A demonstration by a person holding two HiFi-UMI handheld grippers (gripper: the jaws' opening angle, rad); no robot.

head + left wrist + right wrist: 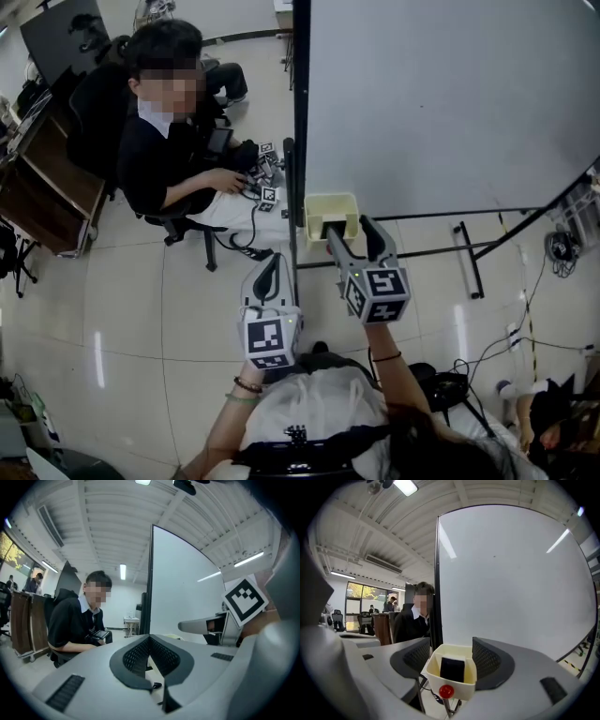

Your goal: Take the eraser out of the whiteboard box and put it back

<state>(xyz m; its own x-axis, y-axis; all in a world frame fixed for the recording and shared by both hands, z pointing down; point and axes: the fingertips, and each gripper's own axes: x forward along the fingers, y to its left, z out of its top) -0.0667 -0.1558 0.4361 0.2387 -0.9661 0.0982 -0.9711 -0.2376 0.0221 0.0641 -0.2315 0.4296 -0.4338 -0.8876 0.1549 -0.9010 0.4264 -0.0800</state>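
Note:
A cream whiteboard box [331, 208] hangs at the lower left corner of the whiteboard [450, 94]. In the right gripper view the black eraser [453, 669] stands upright inside the box [461, 692], which has a red dot [446, 691] on its front. My right gripper [349, 225] is open, one jaw on each side of the box [451, 651], and not touching the eraser. My left gripper [271, 261] hangs lower and to the left, away from the box, shut with nothing between its pads [150, 639].
A person in black [164, 141] sits left of the board's black post [300, 112], handling devices. A wooden desk [47, 187] stands at far left. The board's stand legs [466, 260] and cables [487, 352] lie on the floor to the right.

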